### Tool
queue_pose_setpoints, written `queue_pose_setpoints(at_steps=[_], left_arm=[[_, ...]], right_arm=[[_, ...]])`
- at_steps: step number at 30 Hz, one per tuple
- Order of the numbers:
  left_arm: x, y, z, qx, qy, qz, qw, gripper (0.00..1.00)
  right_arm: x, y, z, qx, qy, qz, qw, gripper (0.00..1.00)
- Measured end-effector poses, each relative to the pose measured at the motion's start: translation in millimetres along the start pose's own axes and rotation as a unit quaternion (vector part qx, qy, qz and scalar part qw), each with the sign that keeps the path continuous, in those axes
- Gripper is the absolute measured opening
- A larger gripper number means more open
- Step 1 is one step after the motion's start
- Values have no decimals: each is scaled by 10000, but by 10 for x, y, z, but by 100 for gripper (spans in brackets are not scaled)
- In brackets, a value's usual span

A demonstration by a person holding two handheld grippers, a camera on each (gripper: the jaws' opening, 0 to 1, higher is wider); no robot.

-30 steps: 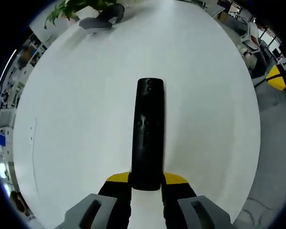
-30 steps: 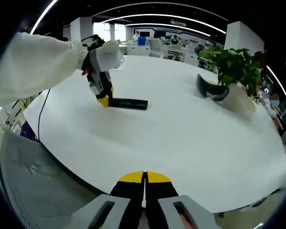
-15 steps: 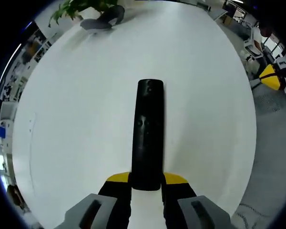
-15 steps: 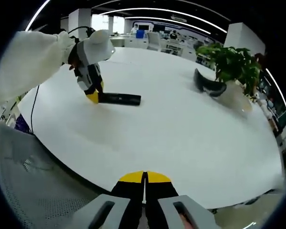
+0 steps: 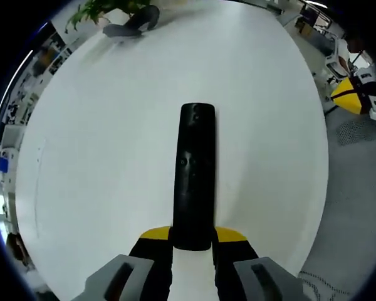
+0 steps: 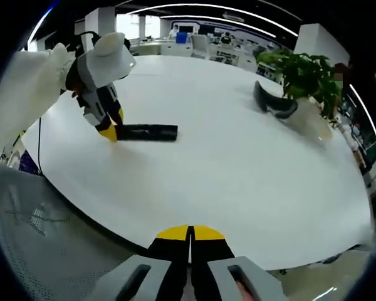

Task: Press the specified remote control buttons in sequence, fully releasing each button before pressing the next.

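A long black remote control [image 5: 193,175] lies on the white table [image 5: 100,163], pointing away from me in the left gripper view. My left gripper [image 5: 192,241] is shut on its near end, yellow fingertips on either side. From the right gripper view the same remote [image 6: 147,132] lies flat at the table's left part, with the left gripper [image 6: 106,128] clamped on its left end under a white-sleeved arm [image 6: 25,106]. My right gripper [image 6: 190,241] is shut with nothing in it, hovering at the table's near edge, well away from the remote.
A dark grey curved object [image 6: 272,105] lies beside a potted green plant [image 6: 304,75] at the table's far right; that same curved object [image 5: 130,25] sits at the upper left in the left gripper view. A grey mesh chair [image 6: 44,251] stands at the lower left. Office desks fill the background.
The right gripper's camera has shifted, so the remote and left gripper sit lower and further left in its view. The left gripper keeps hold of the remote.
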State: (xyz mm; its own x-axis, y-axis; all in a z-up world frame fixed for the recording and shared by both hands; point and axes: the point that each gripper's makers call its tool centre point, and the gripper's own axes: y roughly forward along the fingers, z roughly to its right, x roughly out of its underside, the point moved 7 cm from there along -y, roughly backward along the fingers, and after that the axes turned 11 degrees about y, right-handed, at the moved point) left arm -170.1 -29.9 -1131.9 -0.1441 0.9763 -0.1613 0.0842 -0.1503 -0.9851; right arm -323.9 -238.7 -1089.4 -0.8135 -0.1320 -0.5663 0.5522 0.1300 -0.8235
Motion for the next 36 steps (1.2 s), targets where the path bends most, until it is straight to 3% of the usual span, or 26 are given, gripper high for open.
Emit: queue_pose_setpoints(at_steps=[6, 10, 20, 26, 31, 36], left_arm=[[-1, -15, 148, -6, -102, -87, 9999, 23], [-1, -33, 295, 11, 35, -149, 9999, 23], [31, -51, 492, -28, -4, 25, 10000, 23], [40, -53, 654, 14, 187, 84, 9998, 23], [48, -56, 764, 24, 221, 64, 9997, 23], [56, -65, 883, 48, 325, 40, 9995, 23]], right_arm=[[6, 1, -6, -9, 46, -85, 10000, 0], [-15, -16, -46, -126, 9, -4, 9999, 0], [-6, 9, -95, -331, -84, -129, 9993, 0], [-9, 11, -130, -554, -3, -244, 9982, 0], [-27, -8, -162, -706, 12, -152, 9974, 0], [-28, -3, -155, -624, -50, -79, 9980, 0]])
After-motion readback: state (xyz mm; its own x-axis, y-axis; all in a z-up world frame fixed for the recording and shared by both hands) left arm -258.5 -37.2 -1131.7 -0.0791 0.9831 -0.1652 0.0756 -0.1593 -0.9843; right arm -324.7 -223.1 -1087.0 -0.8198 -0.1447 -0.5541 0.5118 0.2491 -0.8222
